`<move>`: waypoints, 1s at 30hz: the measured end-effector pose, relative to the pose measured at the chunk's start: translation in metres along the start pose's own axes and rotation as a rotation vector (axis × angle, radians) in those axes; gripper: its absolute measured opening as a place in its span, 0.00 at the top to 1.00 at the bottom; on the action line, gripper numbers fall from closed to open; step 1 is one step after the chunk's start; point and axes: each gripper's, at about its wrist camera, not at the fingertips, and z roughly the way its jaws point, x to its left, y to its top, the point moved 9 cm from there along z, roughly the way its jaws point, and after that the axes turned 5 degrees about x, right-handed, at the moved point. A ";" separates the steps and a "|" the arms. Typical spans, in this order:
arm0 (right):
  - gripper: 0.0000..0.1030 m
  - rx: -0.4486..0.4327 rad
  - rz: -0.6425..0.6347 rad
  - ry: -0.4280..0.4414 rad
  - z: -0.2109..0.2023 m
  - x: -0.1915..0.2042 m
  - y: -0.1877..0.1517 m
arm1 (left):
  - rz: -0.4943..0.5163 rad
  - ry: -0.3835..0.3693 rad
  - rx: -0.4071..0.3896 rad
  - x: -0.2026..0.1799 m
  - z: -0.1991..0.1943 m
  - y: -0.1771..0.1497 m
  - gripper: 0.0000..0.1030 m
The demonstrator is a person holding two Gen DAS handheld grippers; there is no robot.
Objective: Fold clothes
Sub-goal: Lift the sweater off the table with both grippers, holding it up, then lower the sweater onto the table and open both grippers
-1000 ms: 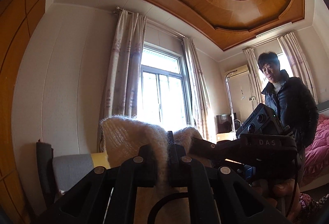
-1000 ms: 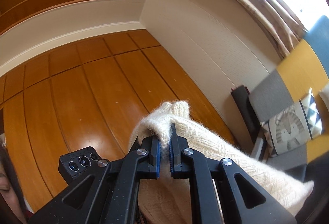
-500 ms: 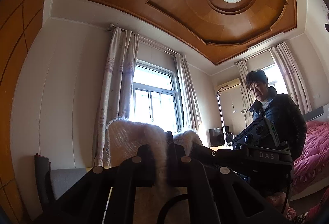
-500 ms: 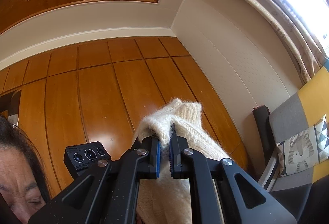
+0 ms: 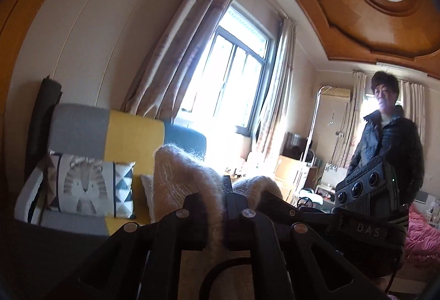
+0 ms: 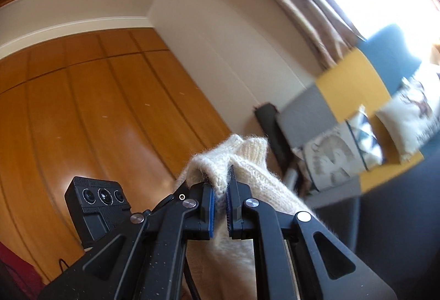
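- Your left gripper was pressed together on a fold of the cream knitted sweater; the fuzzy knit bulged up on both sides of its dark fingers and filled the gap between them.
- Your right gripper was likewise pinching the sweater; the ribbed edge stood up in a small peak just above its blue pads, and the rest of the knit ran down and away to the right of the fingers.
- The sweater was held up in the air between the two grippers, in front of the sofa and not touching it, as far as either view showed.
- In the left wrist view, the other gripper's camera block sat at the lower right, with the sweater bunched between it and your left fingers.
- In the right wrist view, a matching camera block showed at the lower left, against the wooden wall panels.
- The sofa, in grey, yellow and blue sections, stood under the window, with a tiger-print cushion leaning on its grey end.
- A person in a dark padded jacket stood at the right of the left wrist view, beside a bed with pink bedding.
- The right wrist view was smeared with blur, so the small details of the cushions there could not be told.
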 end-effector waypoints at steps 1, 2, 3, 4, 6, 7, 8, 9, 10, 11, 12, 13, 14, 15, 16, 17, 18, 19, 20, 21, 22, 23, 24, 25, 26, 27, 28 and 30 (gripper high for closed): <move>0.93 0.022 0.048 -0.031 0.008 -0.024 -0.007 | 0.013 0.034 0.046 0.006 0.019 -0.016 0.95; 0.93 0.044 0.091 -0.060 0.015 -0.048 -0.015 | 0.018 0.062 0.099 0.015 0.039 -0.034 0.95; 0.93 0.067 0.126 -0.086 0.022 -0.067 -0.021 | 0.016 0.079 0.146 0.024 0.053 -0.054 0.95; 0.93 0.089 0.160 -0.113 0.030 -0.086 -0.027 | 0.003 0.086 0.187 0.034 0.066 -0.070 0.95; 0.93 0.113 0.232 -0.142 0.041 -0.121 -0.039 | -0.044 0.089 0.251 0.050 0.089 -0.092 0.95; 0.93 0.124 0.263 -0.156 0.046 -0.137 -0.044 | -0.068 0.089 0.282 0.058 0.100 -0.103 0.95; 0.93 0.134 0.294 -0.170 0.050 -0.153 -0.049 | -0.090 0.093 0.309 0.068 0.110 -0.113 0.94; 0.93 0.137 0.309 -0.188 0.054 -0.166 -0.051 | -0.104 0.103 0.332 0.077 0.118 -0.121 0.94; 0.93 0.140 0.321 -0.206 0.058 -0.179 -0.053 | -0.114 0.115 0.354 0.085 0.125 -0.129 0.94; 0.93 0.142 0.326 -0.220 0.063 -0.189 -0.052 | -0.121 0.122 0.372 0.094 0.132 -0.137 0.94; 0.93 0.144 0.330 -0.233 0.067 -0.199 -0.052 | -0.123 0.139 0.389 0.104 0.139 -0.144 0.94; 0.93 0.150 0.325 -0.254 0.070 -0.208 -0.053 | -0.123 0.159 0.401 0.113 0.143 -0.148 0.94; 0.93 0.156 0.320 -0.277 0.073 -0.218 -0.054 | -0.125 0.176 0.411 0.123 0.147 -0.151 0.94; 0.93 0.163 0.322 -0.287 0.075 -0.225 -0.056 | -0.129 0.192 0.421 0.133 0.150 -0.153 0.94; 0.93 0.169 0.331 -0.288 0.077 -0.231 -0.057 | -0.135 0.210 0.430 0.142 0.152 -0.154 0.94; 0.93 0.176 0.339 -0.293 0.081 -0.240 -0.059 | -0.144 0.224 0.436 0.152 0.153 -0.154 0.94; 0.93 0.183 0.347 -0.300 0.085 -0.248 -0.060 | -0.156 0.234 0.445 0.162 0.154 -0.154 0.94; 0.93 0.190 0.356 -0.306 0.089 -0.255 -0.060 | -0.169 0.243 0.455 0.171 0.155 -0.155 0.94; 0.93 0.196 0.364 -0.313 0.094 -0.263 -0.061 | -0.186 0.246 0.465 0.180 0.156 -0.158 0.94; 0.93 0.204 0.368 -0.324 0.098 -0.269 -0.064 | -0.205 0.246 0.476 0.188 0.158 -0.161 0.94; 0.93 0.213 0.372 -0.337 0.102 -0.276 -0.066 | -0.221 0.248 0.489 0.196 0.160 -0.164 0.93; 0.93 0.221 0.376 -0.350 0.106 -0.282 -0.069 | -0.236 0.256 0.502 0.205 0.162 -0.168 0.93; 0.93 0.229 0.380 -0.363 0.110 -0.288 -0.071 | -0.246 0.270 0.514 0.214 0.164 -0.171 0.93; 0.93 0.241 0.376 -0.381 0.113 -0.294 -0.075 | -0.253 0.290 0.530 0.225 0.165 -0.175 0.93; 0.93 0.252 0.371 -0.406 0.115 -0.300 -0.080 | -0.258 0.311 0.550 0.235 0.167 -0.180 0.93; 0.93 0.258 0.368 -0.428 0.118 -0.306 -0.083 | -0.262 0.331 0.578 0.245 0.169 -0.186 0.93; 0.93 0.264 0.369 -0.453 0.119 -0.313 -0.086 | -0.265 0.346 0.602 0.254 0.171 -0.192 0.93; 0.93 0.276 0.376 -0.522 0.119 -0.331 -0.095 | -0.268 0.374 0.652 0.266 0.173 -0.206 0.91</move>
